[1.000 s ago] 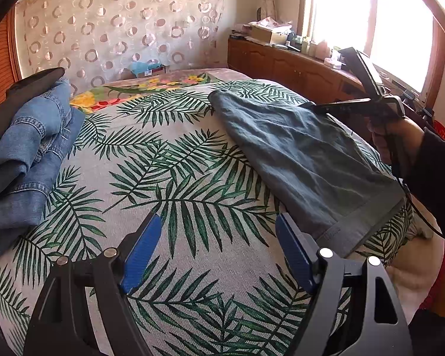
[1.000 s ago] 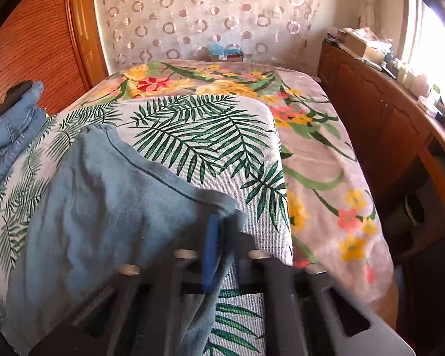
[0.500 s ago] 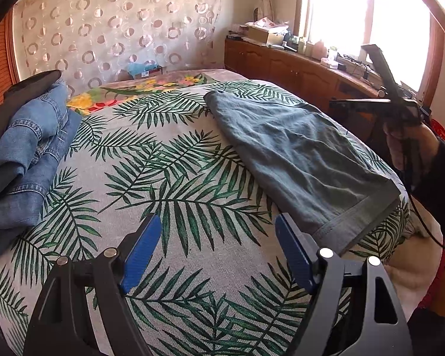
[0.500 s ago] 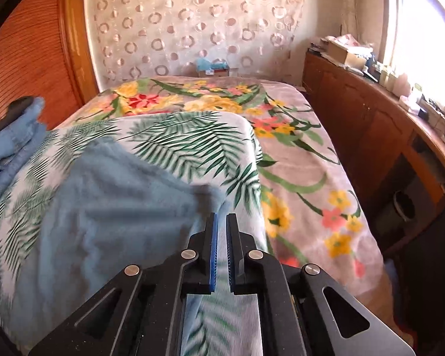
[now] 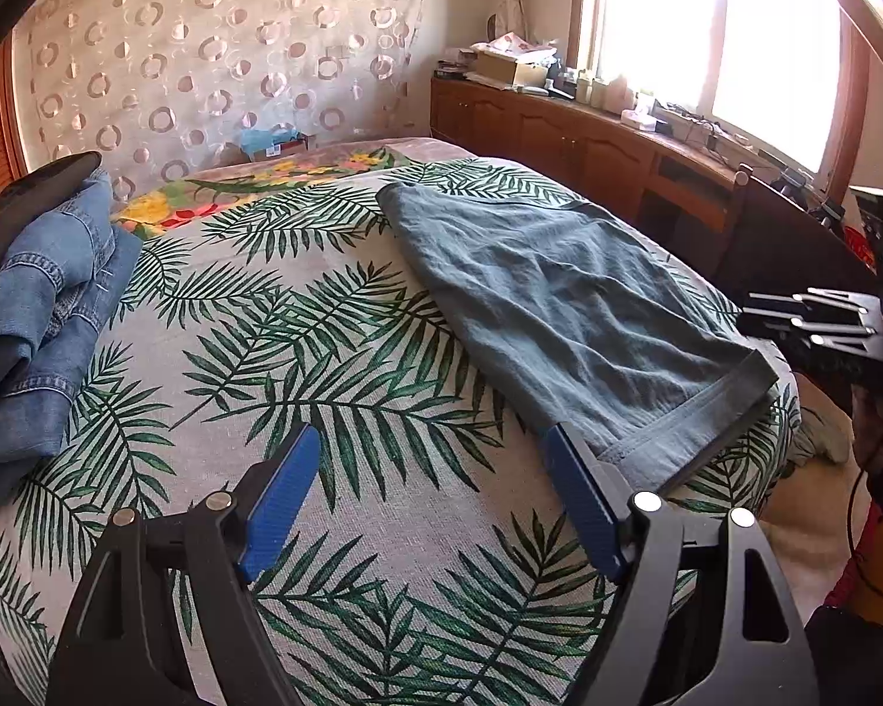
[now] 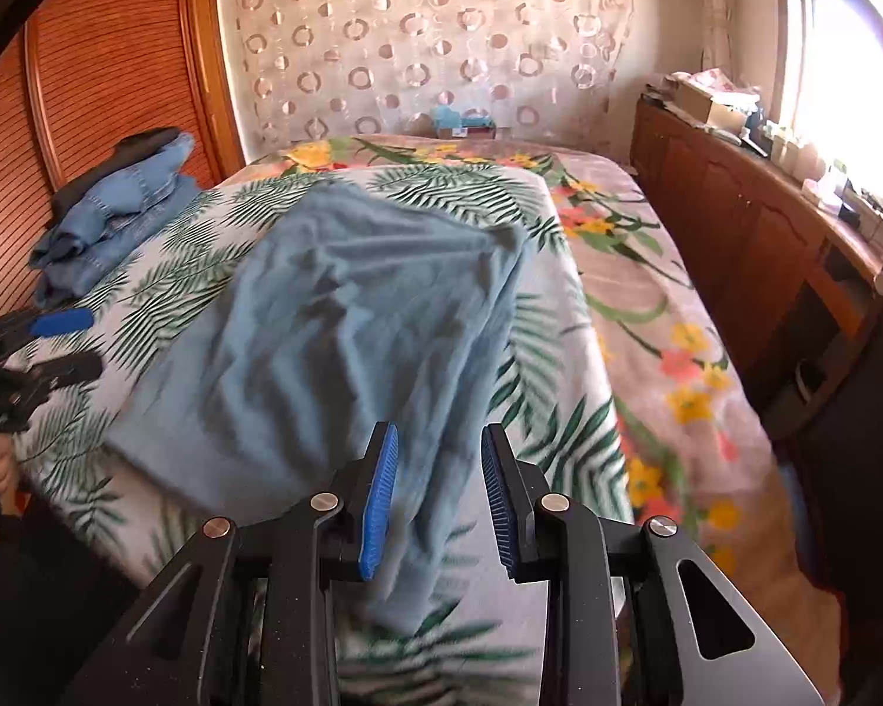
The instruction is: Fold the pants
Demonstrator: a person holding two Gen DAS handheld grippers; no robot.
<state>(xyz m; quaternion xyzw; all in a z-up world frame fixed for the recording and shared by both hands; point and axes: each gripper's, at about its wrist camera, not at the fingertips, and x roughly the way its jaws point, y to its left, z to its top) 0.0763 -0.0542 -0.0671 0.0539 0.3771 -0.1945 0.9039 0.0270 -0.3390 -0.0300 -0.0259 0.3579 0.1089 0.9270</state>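
Blue-grey pants (image 5: 559, 288) (image 6: 347, 317) lie folded lengthwise on the palm-leaf cover (image 5: 324, 353) of the bed, with a wide hem band at the near end. My left gripper (image 5: 431, 435) (image 6: 79, 344) hovers open over the cover, its right finger just beside the near corner of the hem. My right gripper (image 6: 438, 432) (image 5: 746, 312) is off the bed's right side. Its jaws are opening; a hanging corner of the pants shows in the gap below them, and the pads do not press it.
A stack of folded denim (image 5: 35, 306) (image 6: 118, 212) sits at the bed's left. A long wooden cabinet (image 5: 588, 141) (image 6: 736, 247) with clutter runs under the window on the right. Floral bedspread (image 6: 647, 306) shows beyond the leaf cover. A slatted wardrobe (image 6: 88, 59) stands left.
My right gripper let go of the pants' edge, drew back toward the near right side of the bed, and its jaws parted. The pants settled flat. The left gripper stayed put.
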